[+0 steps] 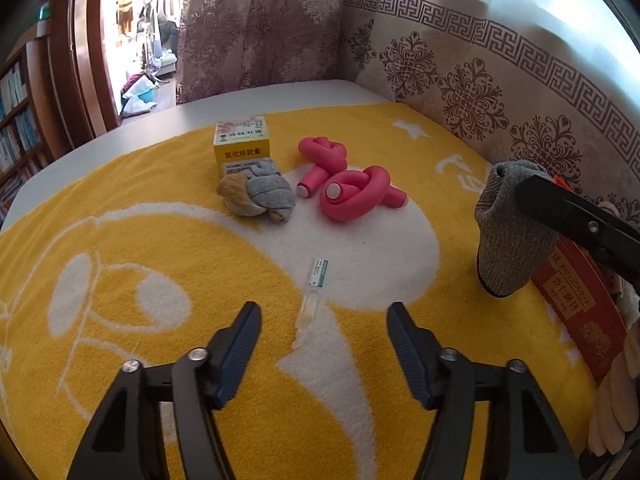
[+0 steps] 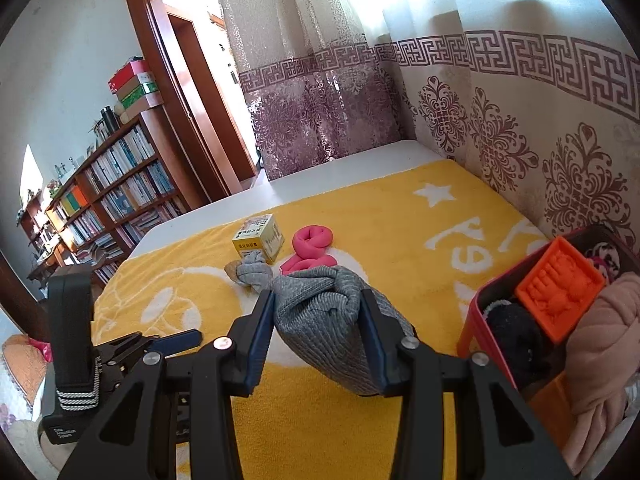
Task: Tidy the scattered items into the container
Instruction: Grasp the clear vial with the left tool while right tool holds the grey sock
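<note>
We hold a rolled grey sock (image 2: 320, 320) pinched between the two fingers of the right gripper (image 2: 318, 332), lifted clear of the yellow towel (image 2: 400, 220) and just beside the red tin (image 2: 472, 320) at our right; the bundle is gripped across its middle, presumably so that it stays rolled while it travels to the tin. The tin already holds an orange tray (image 2: 560, 284), a dark sock (image 2: 516, 332) and a pink cloth (image 2: 600, 340), so we judge the tidying to be partly done. The left gripper (image 1: 324, 320) hovers low with its fingers spread wide and empty, a small clear vial (image 1: 314, 296) with a green-edged label lying on the towel between them, likely its next target. Farther off remain a knotted grey and tan sock (image 1: 256, 194), two pink foam curlers (image 1: 344, 178) and a yellow box (image 1: 241, 142) standing upright. The box carries Chinese characters, which we read with difficulty as an ointment name; the tin's side shows Japanese and Chinese script, apparently almond biscuits. The vial's print is too small to read.
</note>
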{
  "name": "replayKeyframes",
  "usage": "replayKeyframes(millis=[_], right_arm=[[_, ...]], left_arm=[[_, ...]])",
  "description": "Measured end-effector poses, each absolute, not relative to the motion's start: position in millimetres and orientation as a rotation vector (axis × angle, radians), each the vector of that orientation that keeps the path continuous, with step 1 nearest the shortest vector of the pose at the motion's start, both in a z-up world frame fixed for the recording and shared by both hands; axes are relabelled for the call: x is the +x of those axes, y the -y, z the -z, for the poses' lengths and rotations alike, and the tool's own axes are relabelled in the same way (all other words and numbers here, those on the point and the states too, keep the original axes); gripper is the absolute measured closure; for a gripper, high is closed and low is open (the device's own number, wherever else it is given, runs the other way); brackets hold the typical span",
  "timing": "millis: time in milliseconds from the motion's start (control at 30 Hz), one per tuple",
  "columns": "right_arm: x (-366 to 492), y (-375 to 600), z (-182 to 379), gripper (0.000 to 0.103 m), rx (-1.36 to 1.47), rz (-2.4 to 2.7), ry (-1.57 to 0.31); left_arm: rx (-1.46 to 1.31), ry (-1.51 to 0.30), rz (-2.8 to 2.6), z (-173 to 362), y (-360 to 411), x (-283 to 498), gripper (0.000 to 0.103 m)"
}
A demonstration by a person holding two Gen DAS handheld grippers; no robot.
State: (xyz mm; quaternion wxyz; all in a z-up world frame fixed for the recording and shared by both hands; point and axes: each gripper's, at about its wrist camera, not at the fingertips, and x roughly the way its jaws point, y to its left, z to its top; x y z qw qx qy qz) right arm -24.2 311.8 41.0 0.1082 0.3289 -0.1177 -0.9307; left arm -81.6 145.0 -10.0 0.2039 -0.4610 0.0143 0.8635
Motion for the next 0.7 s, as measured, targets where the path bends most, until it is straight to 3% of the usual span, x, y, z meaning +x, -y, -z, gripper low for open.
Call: replayKeyframes(millis=[67,167,267,300,700], right_arm=[[-24,-315,-41,0.058,0.965,2.732,0.366],[-24,-318,-42,0.058,0.962,2.727,0.391],[-24,-319,-42,0.058,0.96,2.728,0.398],[-23,-318,-42,0.058,0.957,2.733,0.391],[-19,-320,-45,0.058,0.908,2.8,0.375]], left_arm=[[-1.297,-0.043,-2.409,14,-148,-87,0.063],[-1.269,-0.132,-2.442,16,-156,-88,0.066],[-1.26,-0.133,-2.451,15,-158,-90,0.089],[-1.263,-0.111,-2.453,15,-155,-91,0.091],[-1.186,-0.069,-2.531,-4,-138,-79,0.092]])
